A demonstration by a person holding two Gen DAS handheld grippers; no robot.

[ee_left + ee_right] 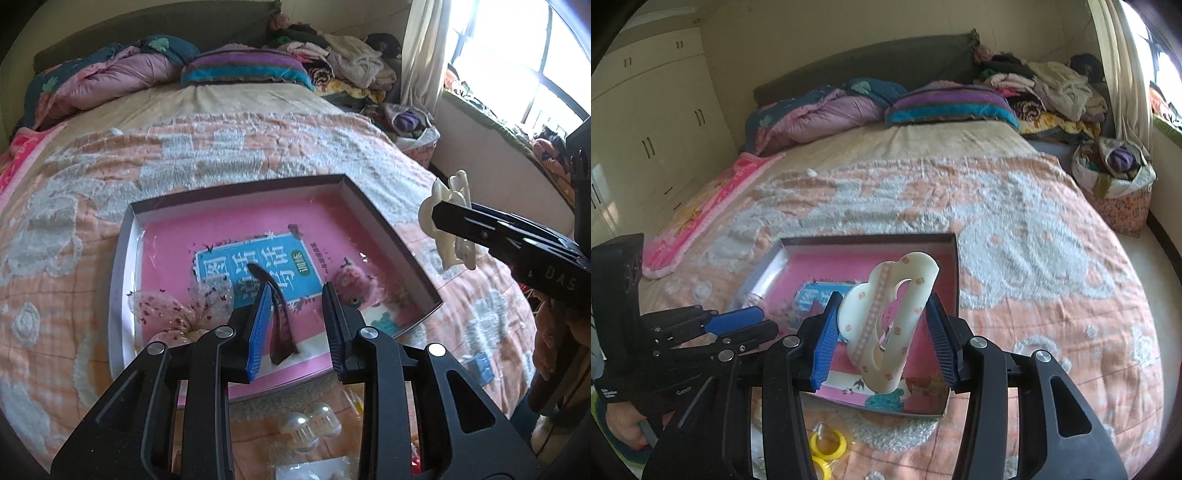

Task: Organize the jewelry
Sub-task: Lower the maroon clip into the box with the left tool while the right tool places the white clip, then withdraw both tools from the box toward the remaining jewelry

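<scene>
An open shallow box (240,186) lies on the bed with a pink book as its floor. My left gripper (295,291) hovers over its near half. A dark, narrow, curved hair clip (277,321) stands between the jaws against the blue left pad, and the jaws are nearly closed. A pink flower piece (173,314) and a pink fluffy piece (354,284) lie in the box. My right gripper (882,306) is shut on a cream cloud-shaped claw clip (905,295), held upright above the box (868,239). The left gripper (768,320) shows over the box's left side.
The box sits on an orange and white quilt (1015,258). Clear bubble-shaped pieces (310,424) and yellow hoops (823,446) lie in front of it. Pillows and piled clothes fill the headboard end. A cloth basket (1115,173) stands right of the bed and wardrobes (657,129) left.
</scene>
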